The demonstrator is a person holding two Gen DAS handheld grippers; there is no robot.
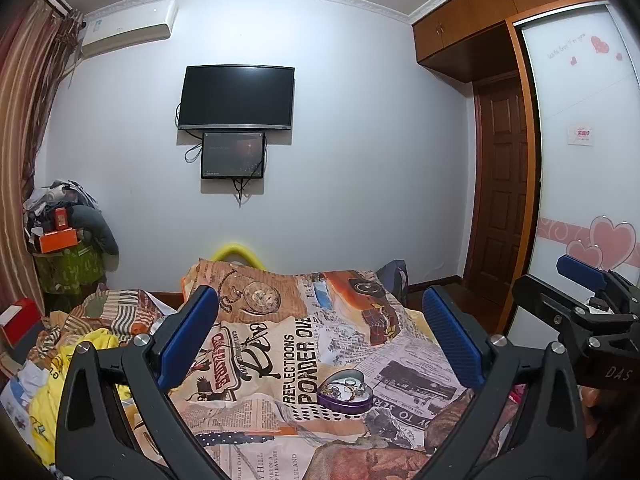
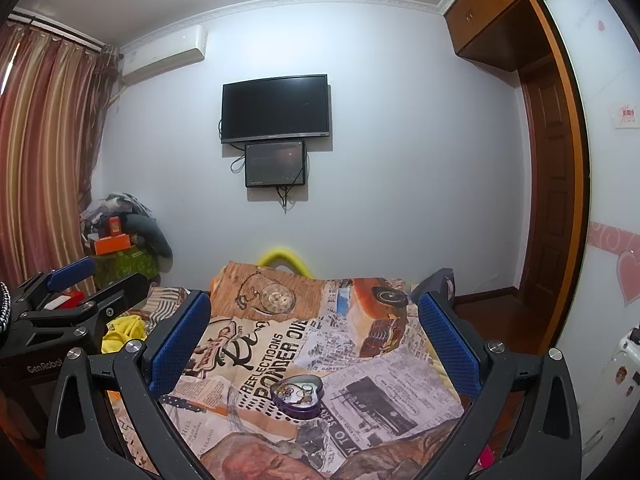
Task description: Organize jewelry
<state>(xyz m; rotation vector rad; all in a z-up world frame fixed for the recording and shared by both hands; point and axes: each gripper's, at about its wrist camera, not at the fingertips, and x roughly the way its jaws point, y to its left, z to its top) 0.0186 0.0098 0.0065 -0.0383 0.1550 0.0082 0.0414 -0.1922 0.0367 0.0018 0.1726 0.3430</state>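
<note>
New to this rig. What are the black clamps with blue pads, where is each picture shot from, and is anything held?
There is no robot arm here. A person carries two hand-held grippers, each with a fisheye camera looking forward along its two black fingers with blue pads.

The left wrist view looks past the left gripper; the other tool at its right edge is the right gripper. The right wrist view looks past the right gripper, with the left gripper at its left edge.

Both stand open and hold nothing.

Below them is a bed under a newspaper-print quilt. On it sits an open purple heart-shaped tin with small jewelry pieces inside, too small to tell apart. Behind, a black wall television hangs on the white wall.
</note>
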